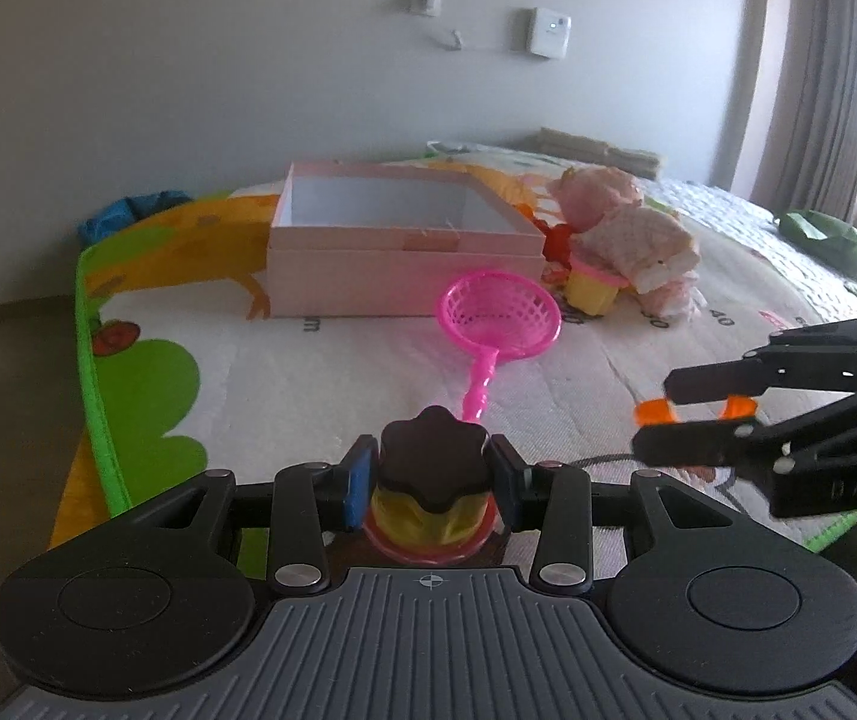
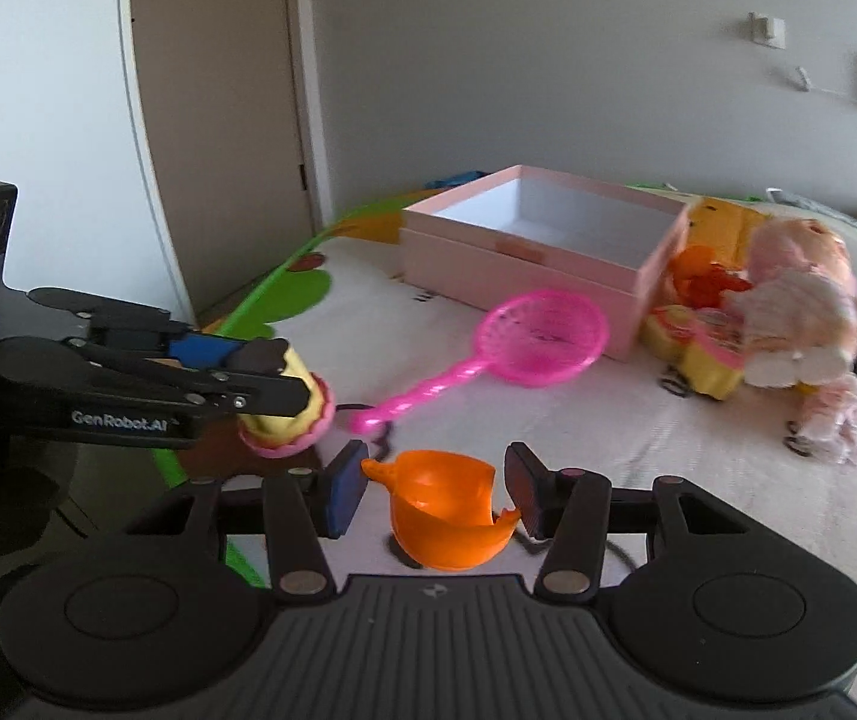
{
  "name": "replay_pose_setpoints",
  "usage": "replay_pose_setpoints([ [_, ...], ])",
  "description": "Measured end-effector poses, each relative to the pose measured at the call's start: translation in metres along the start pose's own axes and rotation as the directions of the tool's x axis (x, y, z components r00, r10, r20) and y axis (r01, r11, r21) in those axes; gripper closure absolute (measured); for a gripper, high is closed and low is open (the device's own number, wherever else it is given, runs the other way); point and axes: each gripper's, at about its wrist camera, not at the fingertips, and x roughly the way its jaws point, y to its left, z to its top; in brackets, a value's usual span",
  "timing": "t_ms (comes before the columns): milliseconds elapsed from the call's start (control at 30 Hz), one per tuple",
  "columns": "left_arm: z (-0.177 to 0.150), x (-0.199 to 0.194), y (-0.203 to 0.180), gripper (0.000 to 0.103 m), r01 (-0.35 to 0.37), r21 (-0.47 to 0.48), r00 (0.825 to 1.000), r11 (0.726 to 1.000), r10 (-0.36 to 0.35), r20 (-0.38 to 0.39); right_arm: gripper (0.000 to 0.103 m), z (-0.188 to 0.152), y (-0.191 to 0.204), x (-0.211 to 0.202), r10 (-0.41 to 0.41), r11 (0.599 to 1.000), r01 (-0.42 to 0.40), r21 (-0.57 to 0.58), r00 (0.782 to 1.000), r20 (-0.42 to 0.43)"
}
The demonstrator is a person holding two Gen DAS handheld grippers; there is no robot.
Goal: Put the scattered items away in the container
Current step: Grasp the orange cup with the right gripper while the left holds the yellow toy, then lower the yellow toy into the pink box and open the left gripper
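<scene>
- The left gripper (image 1: 434, 480) pinches a toy cupcake (image 1: 431, 504) by its dark topping, upright and lifted off the mat, seemingly ready to carry.
- The right gripper (image 2: 435, 492) has its pads on either side of an orange scoop (image 2: 449, 510); I cannot tell whether they press on it.
- 1 pink strainer (image 1: 497, 330) lies on the play mat (image 1: 308, 372), handle toward the grippers, basket toward the box.
- The pink box (image 1: 392, 240) sits open beyond, doll (image 1: 638, 240) beside it.

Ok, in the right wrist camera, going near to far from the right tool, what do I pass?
Orange scoop between the right tool's fingers → pink net → pink box → wall.
</scene>
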Motion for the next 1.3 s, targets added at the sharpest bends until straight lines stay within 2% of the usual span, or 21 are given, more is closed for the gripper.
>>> replay_pose_setpoints([
  [200,-0.004,-0.006,0.005,0.059,-0.011,0.01,1.0,1.0,0.011,0.003,0.053,0.002,0.014,0.002,0.023,1.0,-0.023,0.004,1.0,0.001],
  [600,-0.004,-0.01,0.007,0.059,0.009,0.022,1.0,1.0,-0.009,0.023,0.053,0.007,0.024,0.005,0.007,1.0,-0.007,-0.022,1.0,0.011],
  [800,-0.004,-0.006,0.008,0.059,0.007,0.03,1.0,1.0,-0.007,0.013,0.053,0.009,0.02,0.011,0.007,1.0,-0.007,0.0,1.0,0.015],
  [1067,0.012,0.001,0.01,0.059,0.009,0.035,1.0,0.999,-0.009,0.015,0.053,0.01,0.014,0.015,0.004,1.0,-0.004,0.01,1.0,0.026],
  [1167,0.024,0.004,0.013,0.059,0.005,0.031,1.0,1.0,-0.005,0.024,0.054,0.025,0.002,0.017,-0.002,1.0,0.001,0.014,0.999,0.05],
  [1300,0.07,0.019,0.022,0.059,-0.001,0.027,0.998,1.0,-0.001,0.062,0.054,0.076,-0.033,0.034,-0.036,0.999,0.033,0.034,0.994,0.103],
])
